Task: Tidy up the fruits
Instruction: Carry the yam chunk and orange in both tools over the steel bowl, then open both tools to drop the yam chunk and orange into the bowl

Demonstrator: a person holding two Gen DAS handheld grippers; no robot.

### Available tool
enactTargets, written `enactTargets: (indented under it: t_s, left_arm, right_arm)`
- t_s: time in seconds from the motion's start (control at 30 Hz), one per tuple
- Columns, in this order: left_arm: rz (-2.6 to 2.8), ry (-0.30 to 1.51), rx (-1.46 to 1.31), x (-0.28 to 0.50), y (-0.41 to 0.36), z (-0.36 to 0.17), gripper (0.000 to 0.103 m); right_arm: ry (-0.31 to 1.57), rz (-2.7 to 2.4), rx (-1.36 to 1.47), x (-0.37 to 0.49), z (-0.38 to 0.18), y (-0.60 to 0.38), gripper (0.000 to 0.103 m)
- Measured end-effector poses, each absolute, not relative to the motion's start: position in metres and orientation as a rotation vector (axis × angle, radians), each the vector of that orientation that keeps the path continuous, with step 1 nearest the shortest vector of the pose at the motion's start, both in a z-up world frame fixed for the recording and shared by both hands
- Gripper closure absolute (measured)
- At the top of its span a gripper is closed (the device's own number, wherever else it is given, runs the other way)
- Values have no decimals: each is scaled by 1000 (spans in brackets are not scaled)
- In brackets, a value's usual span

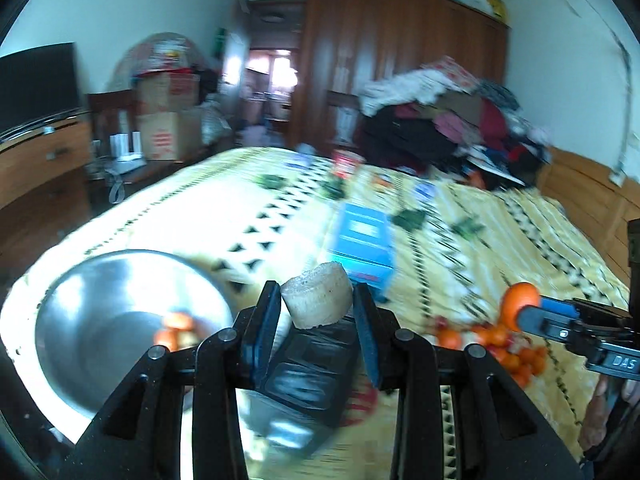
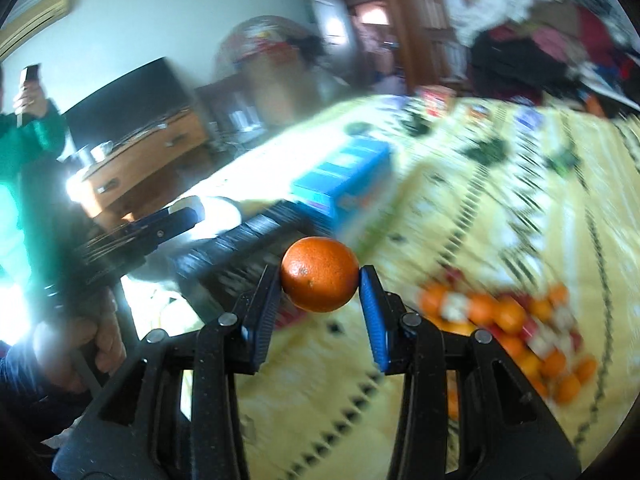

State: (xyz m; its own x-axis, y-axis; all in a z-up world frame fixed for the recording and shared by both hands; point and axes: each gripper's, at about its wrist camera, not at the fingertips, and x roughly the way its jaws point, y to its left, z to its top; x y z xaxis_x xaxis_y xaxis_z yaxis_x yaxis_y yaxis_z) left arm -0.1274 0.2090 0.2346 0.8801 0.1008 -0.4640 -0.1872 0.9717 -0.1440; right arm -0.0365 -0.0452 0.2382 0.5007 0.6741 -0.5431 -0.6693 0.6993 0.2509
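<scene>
A few fruits sit in the steel bowl [image 1: 120, 312]; left gripper [image 1: 316, 308] pinches a pale fruit chunk [image 1: 318, 300], right gripper [image 2: 320, 286] a tangerine [image 2: 319, 274]; the fruit pile [image 2: 520, 320] on the bed [image 1: 460, 240] remains.

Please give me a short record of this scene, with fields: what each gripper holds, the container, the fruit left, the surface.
left gripper: shut on pale round piece
right gripper: shut on orange
container: metal bowl, a few fruits inside
fruit left: pile of small oranges on the bed
surface: yellow patterned bedspread
</scene>
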Motion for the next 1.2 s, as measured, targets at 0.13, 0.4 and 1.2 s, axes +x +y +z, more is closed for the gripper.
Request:
enactTargets:
  t_s: [0.13, 0.4, 1.2]
  left_arm:
    - [274, 454, -224, -147, 285, 240, 65]
    - [403, 535, -269, -156, 375, 204, 65]
    - [401, 654, -317, -158, 402, 142, 65]
  right_arm:
    - [648, 930, -38, -36, 257, 26, 62]
    - [735, 1051, -125, -35, 252, 150, 62]
    - [930, 1000, -284, -44, 195, 260, 62]
